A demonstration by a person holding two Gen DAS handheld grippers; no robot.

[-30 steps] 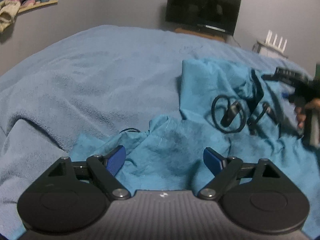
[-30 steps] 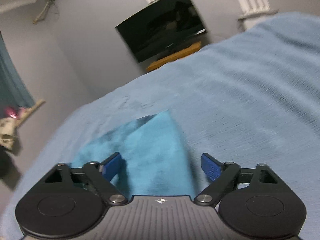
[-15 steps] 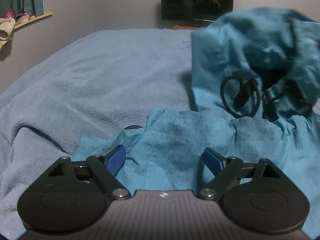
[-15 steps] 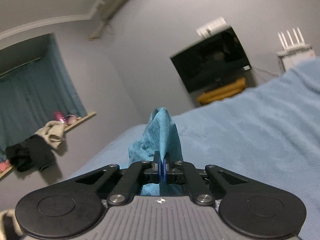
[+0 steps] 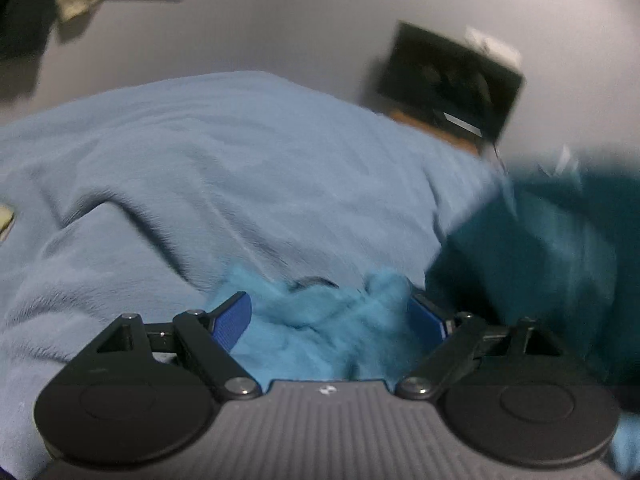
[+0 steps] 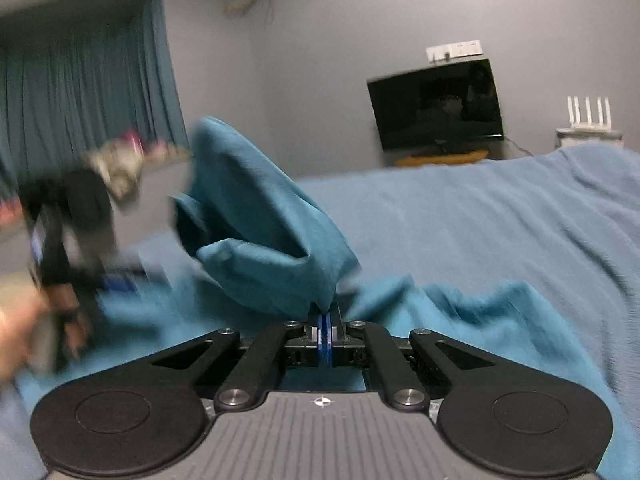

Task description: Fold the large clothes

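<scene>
Since a second ago: right tool (image 6: 324,334), then standing open over a flat corner of the teal cotton garment (image 6: 272,236), now has its blue pads pressed together on a pinch of that cloth, and the cloth rises from the pads in a tall puffed fold. Left tool (image 5: 330,316): blue fingers (image 5: 234,320) set wide apart as before, a crumpled bright-teal bunch of the same garment (image 5: 320,328) lying between them; whether the pads press on it cannot be told, the picture being blurred. Garment, remainder: spread low across the pale blue fleece blanket (image 6: 500,224) that covers the bed, running to both sides of the right tool; in the left wrist view a dark, smeared mass of it fills the right side, higher than the bunch at the fingers. Left margin of the right wrist view: a blurred hand (image 6: 16,340) on a dark handle, detail not legible. Beyond the bed: black flat television screen (image 6: 436,106) on the grey wall, a white router with four upright aerials (image 6: 588,114) to its right, dark teal pleated curtain (image 6: 84,100) at the left, and a ledge below it carrying pale and black clothing (image 6: 116,168).
</scene>
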